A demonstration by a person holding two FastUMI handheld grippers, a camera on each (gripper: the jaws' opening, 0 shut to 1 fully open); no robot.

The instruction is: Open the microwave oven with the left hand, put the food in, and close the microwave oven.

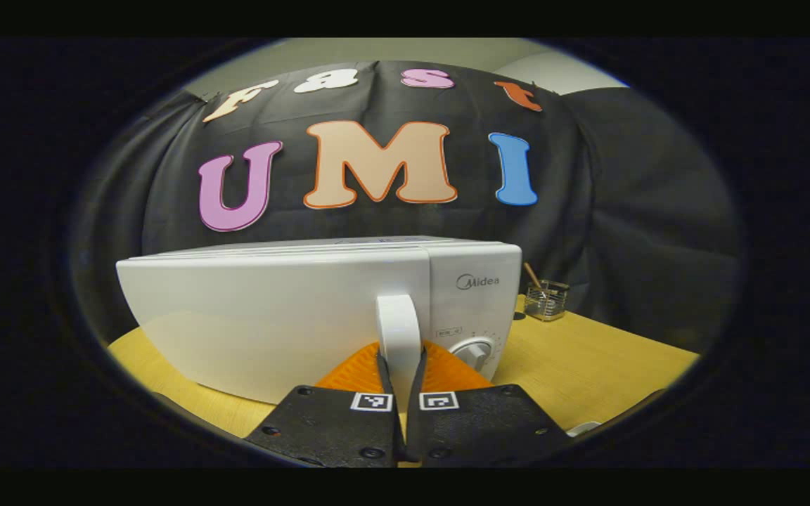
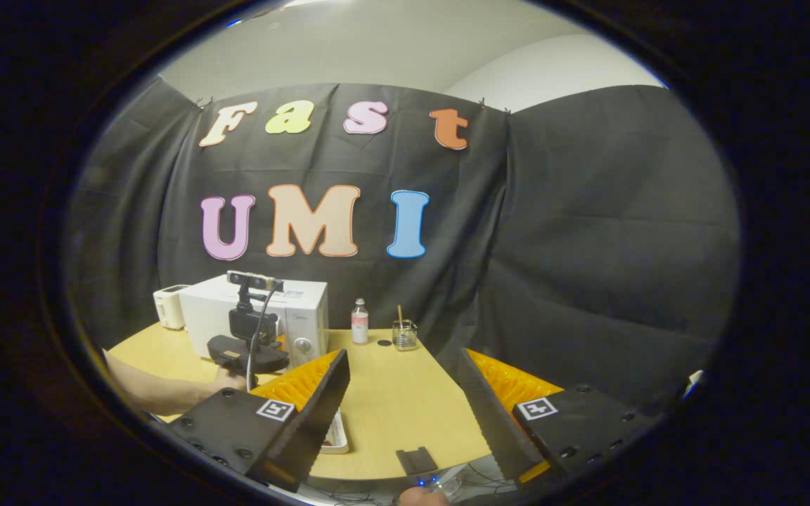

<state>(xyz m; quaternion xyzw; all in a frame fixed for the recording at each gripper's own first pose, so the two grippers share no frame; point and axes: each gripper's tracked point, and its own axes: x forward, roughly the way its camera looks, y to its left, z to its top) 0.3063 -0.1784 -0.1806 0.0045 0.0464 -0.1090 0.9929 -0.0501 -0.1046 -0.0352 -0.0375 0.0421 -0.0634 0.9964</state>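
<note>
Now my left gripper (image 1: 400, 365) has its jaws clamped on the microwave (image 1: 292, 309) door handle (image 1: 399, 330), right gripper (image 2: 405, 393) gaping idle; yanking off-hinge could slip the handle or drag the oven across the surface (image 1: 588, 358).

Left tongs (image 1: 401, 365) pinched nearly together; right tongs (image 2: 405, 393) spread wide.

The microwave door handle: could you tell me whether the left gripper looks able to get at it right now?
Probably yes. In the left gripper view the left gripper already has its two fingers closed on either side of the white door handle, with nothing between them and the microwave.
</note>
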